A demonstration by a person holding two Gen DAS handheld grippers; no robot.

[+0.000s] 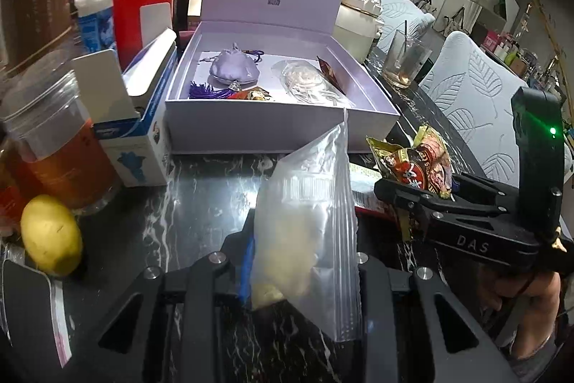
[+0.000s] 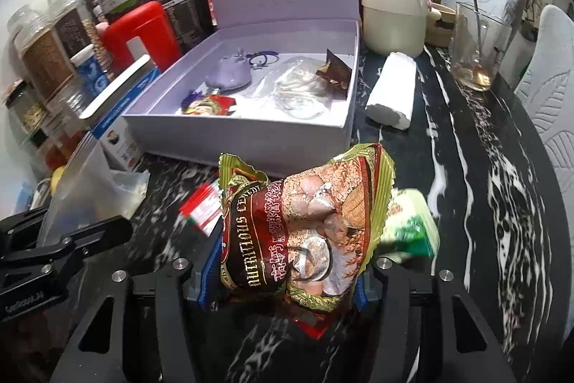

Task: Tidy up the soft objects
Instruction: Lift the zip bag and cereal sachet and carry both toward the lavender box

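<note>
**Left-wrist and right-wrist views: two soft packets held before an open box**

Left-wrist view: the left gripper [image 1: 301,279] has its fingers clamped on a clear zip bag [image 1: 308,214] with pale yellowish contents, held upright above the dark marbled counter [image 1: 201,200]. Beyond it stands an open lavender box [image 1: 283,124], lid raised, containing a purple pouch [image 1: 233,70] with a tassel, a clear plastic packet [image 1: 308,83] and a small dark sachet [image 1: 332,74]. A lemon [image 1: 52,234] lies on the counter at far left, beside an orange-filled jar [image 1: 57,139].

Right-wrist view: the right gripper [image 2: 287,275] has its fingers pressed on a crumpled cereal packet [image 2: 305,228], printed in gold and red, lifted in front of the box's near wall. A green-and-white carton [image 2: 412,225], blurred, sits just right of the packet. A white foam block [image 2: 393,92] lies right of the box, and a glass [image 2: 477,49] holding a spoon stands farther right.
</note>
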